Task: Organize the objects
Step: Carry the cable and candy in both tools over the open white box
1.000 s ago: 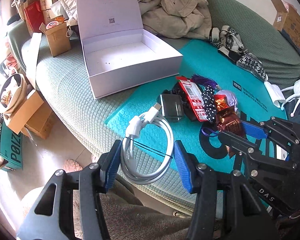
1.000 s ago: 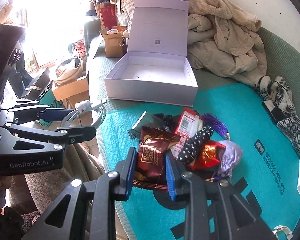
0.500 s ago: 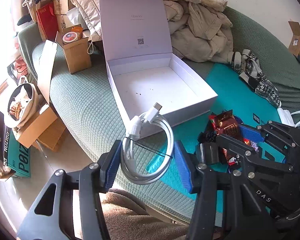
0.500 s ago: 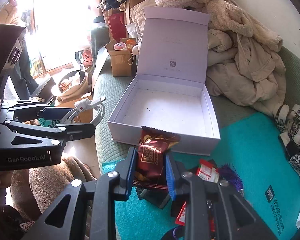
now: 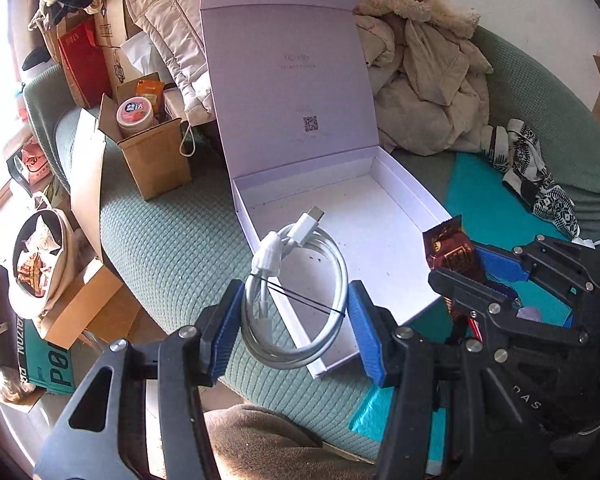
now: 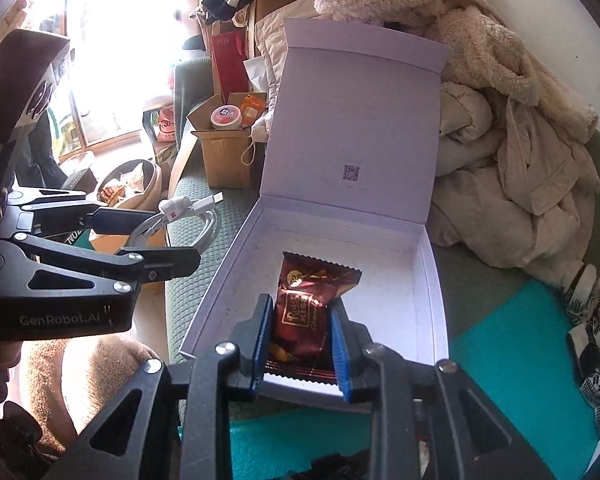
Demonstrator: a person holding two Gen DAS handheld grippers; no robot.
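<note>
Right gripper (image 6: 300, 340) pinches chocolate packet (image 6: 308, 312) above white box (image 6: 432, 280); left gripper (image 5: 296, 324) clamps coiled charging cable (image 5: 300, 300) over box's near-left wall (release here risks cable spilling outside).

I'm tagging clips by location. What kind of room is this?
Most likely a lived-in home living room: a green sofa heaped with coats, cardboard boxes stacked beside it, and an open white gift box on the seat.

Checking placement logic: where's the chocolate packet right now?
In the right wrist view the chocolate packet is clamped in the right gripper, held over the near end of the open white box, not yet released.
</note>
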